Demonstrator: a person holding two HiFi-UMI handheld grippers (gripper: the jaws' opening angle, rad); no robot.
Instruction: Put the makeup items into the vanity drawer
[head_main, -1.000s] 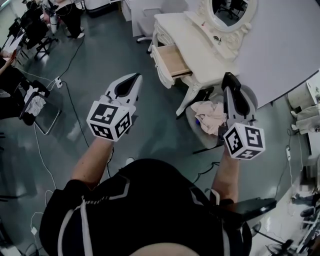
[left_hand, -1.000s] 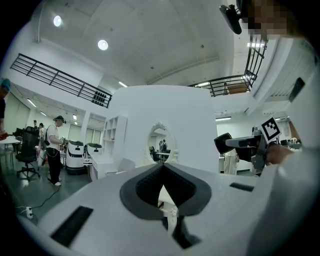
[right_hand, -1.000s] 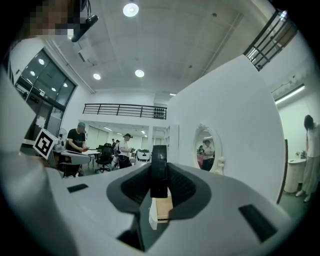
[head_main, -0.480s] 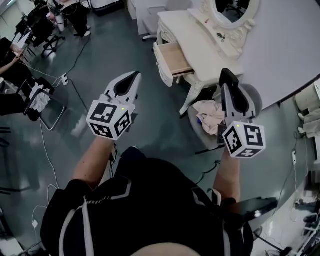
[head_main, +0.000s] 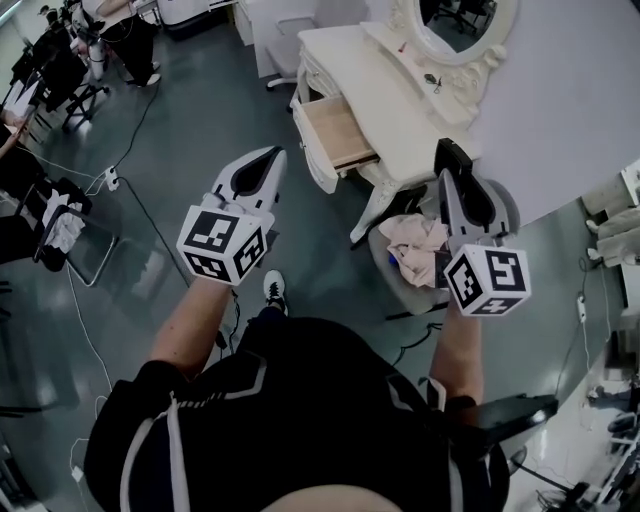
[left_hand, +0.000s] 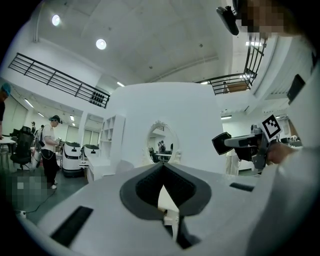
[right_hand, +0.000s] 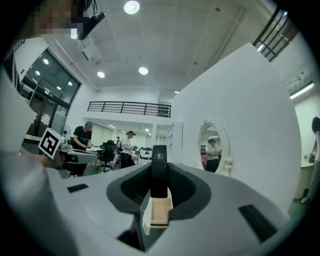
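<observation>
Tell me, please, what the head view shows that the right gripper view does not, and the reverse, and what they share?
Only the head view shows the grey seat with a beige cloth on it and the person's shoe. Only the right gripper view shows the ceiling lights and the balcony railing. Both show the right tongs shut on a black item, the open drawer and the oval mirror.

A black short-sleeved shirt (head_main: 300, 400) with thin white seam lines is worn. The white-shelled, black-padded left tongs (head_main: 270, 157) and right tongs (head_main: 455, 172) are each capped by a cube (head_main: 222, 243) with black square markers.
</observation>
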